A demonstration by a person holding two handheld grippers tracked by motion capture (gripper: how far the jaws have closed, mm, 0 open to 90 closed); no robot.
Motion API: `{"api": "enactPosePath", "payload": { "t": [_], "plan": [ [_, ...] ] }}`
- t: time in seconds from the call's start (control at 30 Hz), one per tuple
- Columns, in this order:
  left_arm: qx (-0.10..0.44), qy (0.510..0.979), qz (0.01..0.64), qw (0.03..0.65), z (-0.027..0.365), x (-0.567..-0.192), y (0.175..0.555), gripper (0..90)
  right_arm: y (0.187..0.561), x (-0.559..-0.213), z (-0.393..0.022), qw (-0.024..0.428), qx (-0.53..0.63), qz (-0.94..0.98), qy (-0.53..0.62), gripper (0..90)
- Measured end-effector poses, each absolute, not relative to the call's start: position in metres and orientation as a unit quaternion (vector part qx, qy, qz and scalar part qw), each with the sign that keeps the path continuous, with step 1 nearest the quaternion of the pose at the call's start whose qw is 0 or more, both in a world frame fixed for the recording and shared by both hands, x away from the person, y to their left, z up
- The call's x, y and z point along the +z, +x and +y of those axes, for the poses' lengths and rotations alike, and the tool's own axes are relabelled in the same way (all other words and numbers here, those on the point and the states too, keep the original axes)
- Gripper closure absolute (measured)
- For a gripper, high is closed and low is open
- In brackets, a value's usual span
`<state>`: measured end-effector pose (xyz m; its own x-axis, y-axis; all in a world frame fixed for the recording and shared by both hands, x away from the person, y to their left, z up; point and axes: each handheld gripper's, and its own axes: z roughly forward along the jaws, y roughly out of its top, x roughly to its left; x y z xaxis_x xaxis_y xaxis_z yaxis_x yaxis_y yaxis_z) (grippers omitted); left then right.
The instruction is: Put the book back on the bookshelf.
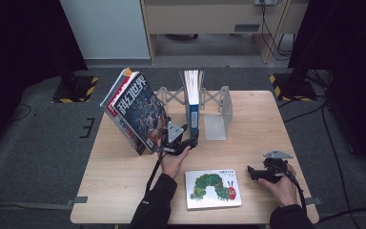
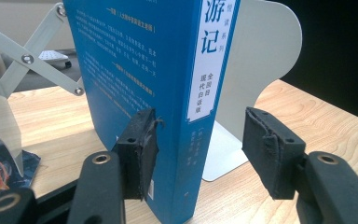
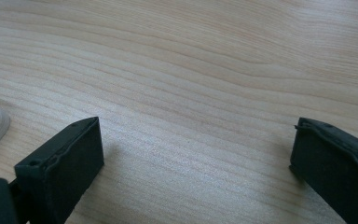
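The blue book (image 2: pixel 168 93) stands upright in the rack (image 1: pixel 219 112) on the surface (image 1: pixel 124 176). The left hand-held gripper (image 2: pixel 200 149) straddles its spine, jaws apart, 1 pad touching. The right hand-held gripper (image 3: pixel 191 163) rests on the surface, jaws apart.

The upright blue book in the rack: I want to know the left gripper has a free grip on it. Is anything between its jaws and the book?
Nothing visible. The left gripper straddles the upright blue book; one pad lies at its cover, the other stands clear of the spine, open wooden table between.
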<state>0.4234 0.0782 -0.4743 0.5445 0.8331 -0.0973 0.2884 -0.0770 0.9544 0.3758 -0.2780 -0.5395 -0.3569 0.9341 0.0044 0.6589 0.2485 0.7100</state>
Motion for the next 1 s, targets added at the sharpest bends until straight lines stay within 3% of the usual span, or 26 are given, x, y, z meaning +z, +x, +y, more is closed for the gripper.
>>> {"api": "enactPosePath", "payload": {
  "t": [0.43,0.7,1.0],
  "plan": [
    [0.236,0.695,0.411,0.541,0.089,-0.461,0.417,42.0,0.376,-0.539,-0.278,0.217,0.318,0.757,0.528,4.3],
    [0.239,0.718,0.404,0.514,0.098,-0.451,0.406,40.0,0.373,-0.534,-0.278,0.220,0.313,0.762,0.522,18.5],
    [0.225,0.752,0.394,0.479,0.101,-0.455,0.388,38.0,0.365,-0.523,-0.273,0.220,0.340,0.760,0.508,22.4]
  ]
}}
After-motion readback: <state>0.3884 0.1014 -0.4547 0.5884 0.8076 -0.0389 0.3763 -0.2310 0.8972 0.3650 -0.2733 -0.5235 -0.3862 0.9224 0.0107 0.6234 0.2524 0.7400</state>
